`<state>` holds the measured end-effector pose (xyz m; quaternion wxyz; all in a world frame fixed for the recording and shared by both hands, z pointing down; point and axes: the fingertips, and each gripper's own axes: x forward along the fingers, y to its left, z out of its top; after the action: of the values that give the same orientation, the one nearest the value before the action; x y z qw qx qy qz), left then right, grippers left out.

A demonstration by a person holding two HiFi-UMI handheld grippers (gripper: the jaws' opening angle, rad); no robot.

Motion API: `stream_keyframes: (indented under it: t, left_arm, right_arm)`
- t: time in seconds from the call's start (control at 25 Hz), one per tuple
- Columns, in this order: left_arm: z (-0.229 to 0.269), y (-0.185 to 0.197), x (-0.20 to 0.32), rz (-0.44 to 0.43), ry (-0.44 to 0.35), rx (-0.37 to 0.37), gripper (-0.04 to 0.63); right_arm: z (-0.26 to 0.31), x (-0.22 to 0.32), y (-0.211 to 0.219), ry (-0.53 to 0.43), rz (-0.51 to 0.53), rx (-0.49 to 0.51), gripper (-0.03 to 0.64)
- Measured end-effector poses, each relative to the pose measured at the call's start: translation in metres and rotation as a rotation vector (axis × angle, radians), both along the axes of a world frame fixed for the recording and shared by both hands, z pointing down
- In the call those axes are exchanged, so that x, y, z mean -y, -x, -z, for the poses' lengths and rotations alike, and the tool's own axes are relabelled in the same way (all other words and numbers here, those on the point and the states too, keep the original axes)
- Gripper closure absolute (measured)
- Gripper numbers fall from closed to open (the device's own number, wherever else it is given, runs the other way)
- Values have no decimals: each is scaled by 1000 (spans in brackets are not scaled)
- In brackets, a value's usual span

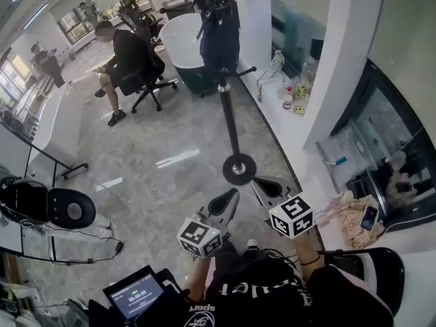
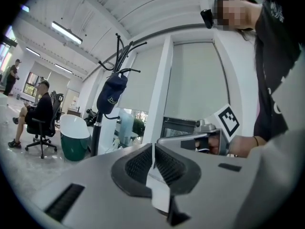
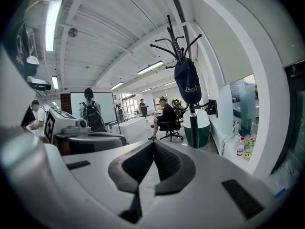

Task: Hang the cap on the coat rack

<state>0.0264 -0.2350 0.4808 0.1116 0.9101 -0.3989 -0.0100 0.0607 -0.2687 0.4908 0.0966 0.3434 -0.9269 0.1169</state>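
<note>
A dark navy cap (image 1: pixel 219 38) hangs on the black coat rack (image 1: pixel 230 107), whose round base (image 1: pixel 239 169) stands on the grey floor ahead of me. In the left gripper view the cap (image 2: pixel 111 94) hangs from the rack's hooks above the pole (image 2: pixel 95 133). It shows the same way in the right gripper view, cap (image 3: pixel 187 82) over pole (image 3: pixel 192 124). My left gripper (image 1: pixel 231 197) and right gripper (image 1: pixel 261 185) are held side by side short of the base, well apart from the cap. Both have their jaws together with nothing between them, left gripper (image 2: pixel 153 152), right gripper (image 3: pixel 153 146).
A person sits on an office chair (image 1: pixel 129 63) at the far left, beside a white and green tub (image 1: pixel 182 41). A white ledge with small bottles (image 1: pixel 289 99) runs along the right wall. A black stool (image 1: pixel 68 208), a timer screen (image 1: pixel 136 295) and a woven bag (image 1: pixel 354 223) lie near me.
</note>
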Motion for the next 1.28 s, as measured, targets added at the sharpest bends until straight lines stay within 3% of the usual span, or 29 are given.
stream_keyframes:
  t: [0.48, 1.0, 1.28]
  left_arm:
    - [5, 20, -48, 9, -11, 12, 589]
    - [2, 118, -167, 81, -3, 0, 589]
    - [-8, 157, -242, 56, 27, -12, 589]
  right_arm:
    - [-8, -47, 26, 22, 26, 12, 601]
    - [-16, -159, 97, 73, 0, 7, 601]
    - [-22, -237, 128, 85, -39, -6, 601]
